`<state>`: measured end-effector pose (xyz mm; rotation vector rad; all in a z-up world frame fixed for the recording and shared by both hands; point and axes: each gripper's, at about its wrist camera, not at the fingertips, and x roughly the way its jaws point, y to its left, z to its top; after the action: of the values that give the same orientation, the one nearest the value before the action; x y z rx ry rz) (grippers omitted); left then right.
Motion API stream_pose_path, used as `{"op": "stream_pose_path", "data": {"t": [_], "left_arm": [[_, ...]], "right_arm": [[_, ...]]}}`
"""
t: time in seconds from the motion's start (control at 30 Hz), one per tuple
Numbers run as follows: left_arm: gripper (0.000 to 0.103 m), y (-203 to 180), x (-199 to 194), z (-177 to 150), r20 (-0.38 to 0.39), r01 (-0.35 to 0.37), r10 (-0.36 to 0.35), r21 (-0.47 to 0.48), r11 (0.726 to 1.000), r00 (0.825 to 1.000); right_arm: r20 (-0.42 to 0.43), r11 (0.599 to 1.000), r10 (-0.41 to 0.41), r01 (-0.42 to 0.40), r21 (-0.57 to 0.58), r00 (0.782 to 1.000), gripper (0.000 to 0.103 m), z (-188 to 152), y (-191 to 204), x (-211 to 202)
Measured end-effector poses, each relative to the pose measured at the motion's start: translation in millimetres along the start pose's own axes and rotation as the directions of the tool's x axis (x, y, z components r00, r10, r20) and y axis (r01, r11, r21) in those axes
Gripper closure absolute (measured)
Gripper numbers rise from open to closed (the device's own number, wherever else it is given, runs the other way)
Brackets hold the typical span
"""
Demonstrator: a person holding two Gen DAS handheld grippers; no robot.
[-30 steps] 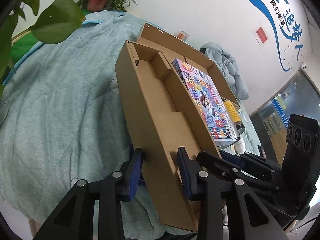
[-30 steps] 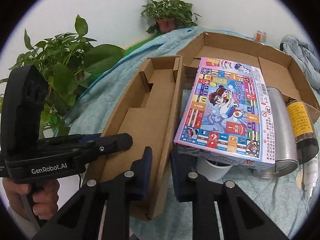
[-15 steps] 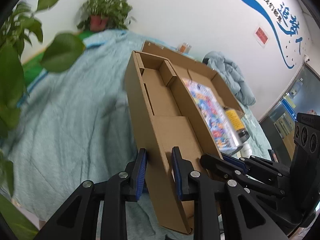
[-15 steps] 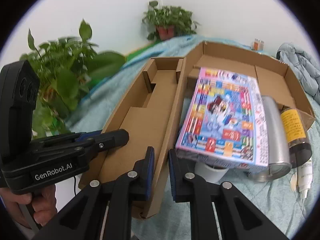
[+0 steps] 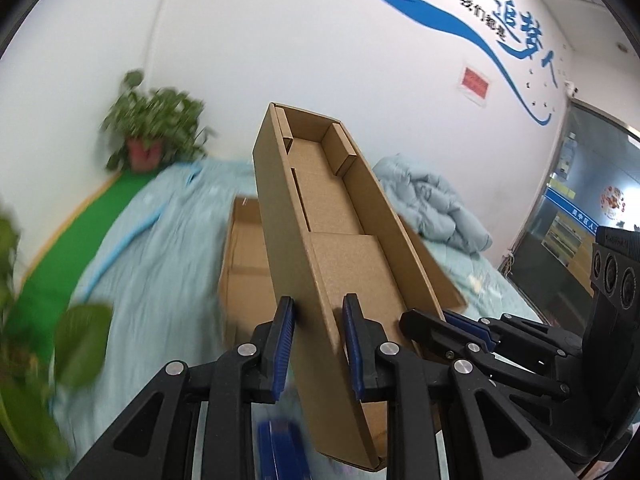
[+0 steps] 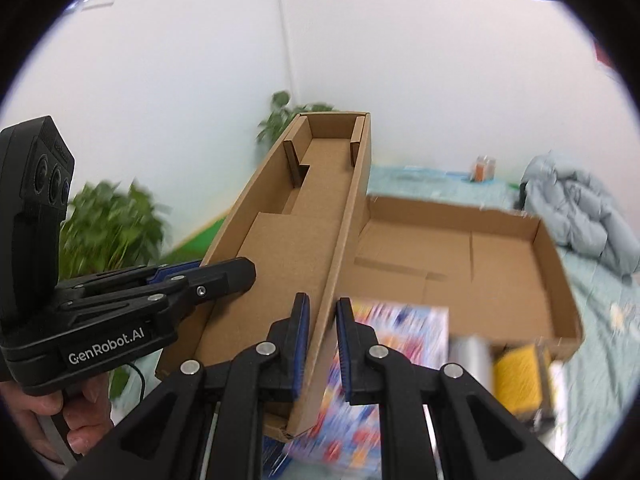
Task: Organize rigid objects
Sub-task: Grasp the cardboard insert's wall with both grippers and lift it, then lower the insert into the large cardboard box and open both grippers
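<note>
Both grippers hold one long cardboard tray (image 5: 340,248), lifted and tilted with its far end up toward the wall. The left gripper (image 5: 318,346) has its fingers closed down to a narrow gap on the tray's left side wall; the right gripper (image 6: 320,340) is clamped the same way on the tray's right side wall. Each grips near the tray's near end. The tray itself holds nothing but its own cardboard dividers.

Below and to the right of the tray lies one wide open box (image 6: 556,280) on the blue cloth (image 5: 160,264), and it looks empty as far as the right wrist view shows. In front of the box, under the tray's near end, sit the loose items: one colourful board game (image 6: 400,340), one silver can (image 6: 472,356) and one bottle with a yellow label (image 6: 516,368), all blurred. Anything further right of the bottle is too smeared to count.

Judging by this, the sorting has hardly begun: none of the three visible items is in the box or in the tray. The tray probably has to be set down somewhere, perhaps into the box, before the items can be packed.

One potted plant (image 5: 156,136) stands beyond the tray at the wall, one leafy plant (image 6: 108,232) left of the tray, and one bundled jacket (image 6: 576,216) right of the box.
</note>
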<state>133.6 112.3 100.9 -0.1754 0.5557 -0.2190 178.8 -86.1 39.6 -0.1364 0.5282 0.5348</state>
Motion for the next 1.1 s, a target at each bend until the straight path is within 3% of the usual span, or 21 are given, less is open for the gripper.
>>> {"op": "stream_pose_path", "data": {"t": [0.13, 0.3, 0.4, 0.57, 0.77, 0.93, 1.0, 1.1], "left_arm": [[0.084, -1.6, 45.7, 55.5, -0.017, 0.003, -0.002, 0.018, 1.0, 1.0], [0.085, 7.2, 115.2, 101.7, -0.096, 0.002, -0.001, 0.01, 1.0, 0.995], [0.085, 14.4, 154.6, 112.6, -0.15, -0.01, 0.01, 0.0, 1.0, 0.989], [0.086, 34.8, 205.5, 102.1, -0.232, -0.046, 0.037, -0.029, 0.999, 0.972], [0.088, 72.9, 258.0, 72.0, -0.338, -0.122, 0.104, -0.034, 0.992, 0.935], [0.09, 100.8, 291.6, 46.5, -0.417, -0.184, 0.157, -0.025, 0.983, 0.895], [0.091, 109.6, 297.2, 34.7, -0.431, -0.193, 0.165, -0.021, 0.981, 0.887], [0.091, 117.3, 300.6, 24.9, -0.443, -0.193, 0.164, -0.022, 0.981, 0.882]], "right_arm": [[0.021, 0.999, -0.034, 0.033, 0.01, 0.999, 0.091, 34.0, -20.6, 25.0], [-0.057, 0.997, -0.035, 0.039, 0.071, 0.998, 0.091, 62.2, -40.1, 76.2], [-0.136, 0.994, -0.028, 0.042, 0.103, 0.99, 0.091, 69.5, -51.0, 108.5], [-0.248, 0.992, 0.002, 0.03, 0.126, 0.969, 0.091, 67.8, -64.4, 155.0], [-0.403, 0.986, 0.07, -0.002, 0.165, 0.913, 0.091, 57.0, -72.9, 214.0], [-0.519, 0.978, 0.116, -0.007, 0.208, 0.847, 0.091, 38.5, -71.9, 252.0], [-0.559, 0.97, 0.145, -0.005, 0.243, 0.816, 0.091, 33.0, -74.2, 264.6], [-0.586, 0.962, 0.159, 0.01, 0.274, 0.795, 0.092, 27.8, -77.3, 275.7]]}}
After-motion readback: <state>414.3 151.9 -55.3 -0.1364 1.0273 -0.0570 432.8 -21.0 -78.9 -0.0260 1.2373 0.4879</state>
